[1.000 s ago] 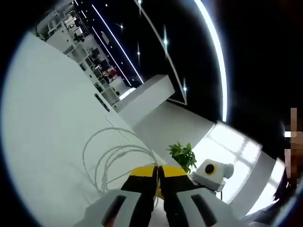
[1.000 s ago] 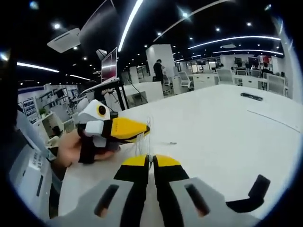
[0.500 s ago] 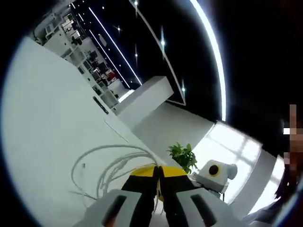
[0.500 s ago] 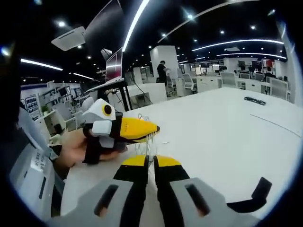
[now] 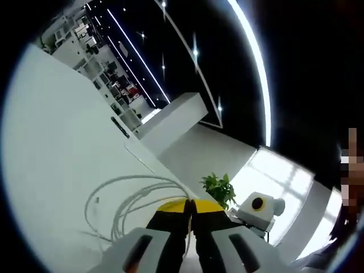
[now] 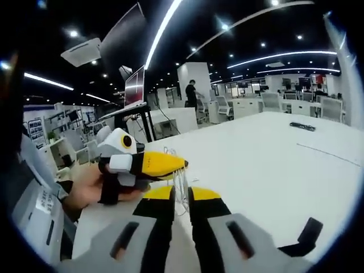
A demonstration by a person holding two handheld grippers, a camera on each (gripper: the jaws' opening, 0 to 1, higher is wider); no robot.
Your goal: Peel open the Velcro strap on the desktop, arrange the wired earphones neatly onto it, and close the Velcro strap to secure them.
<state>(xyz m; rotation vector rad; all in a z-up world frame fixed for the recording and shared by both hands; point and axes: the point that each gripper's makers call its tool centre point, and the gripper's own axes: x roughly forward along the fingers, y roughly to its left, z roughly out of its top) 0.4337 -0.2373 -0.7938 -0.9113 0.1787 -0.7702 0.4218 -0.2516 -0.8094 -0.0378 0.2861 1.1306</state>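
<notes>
The white earphone cable (image 5: 128,196) lies in loose loops on the white desk (image 5: 57,159) and runs up into my left gripper (image 5: 188,206), which is shut on it. In the right gripper view the left gripper (image 6: 177,164), held by a hand (image 6: 85,187), hangs above the desk with cable strands (image 6: 181,181) dropping from its tip. Those strands pass between the yellow tips of my right gripper (image 6: 181,194), whose jaws stand a narrow gap apart around them. The black Velcro strap (image 6: 304,239) lies on the desk at the lower right.
A small dark object (image 6: 301,126) lies far off on the desk. A potted plant (image 5: 219,187) stands beyond the desk edge. A monitor on a stand (image 6: 133,91) and office desks with chairs fill the background, where a person (image 6: 192,94) stands.
The cable loops have been drawn a little across the desk. The left gripper has drifted slightly in the right gripper view. The right jaws' gap has widened a little around the strands.
</notes>
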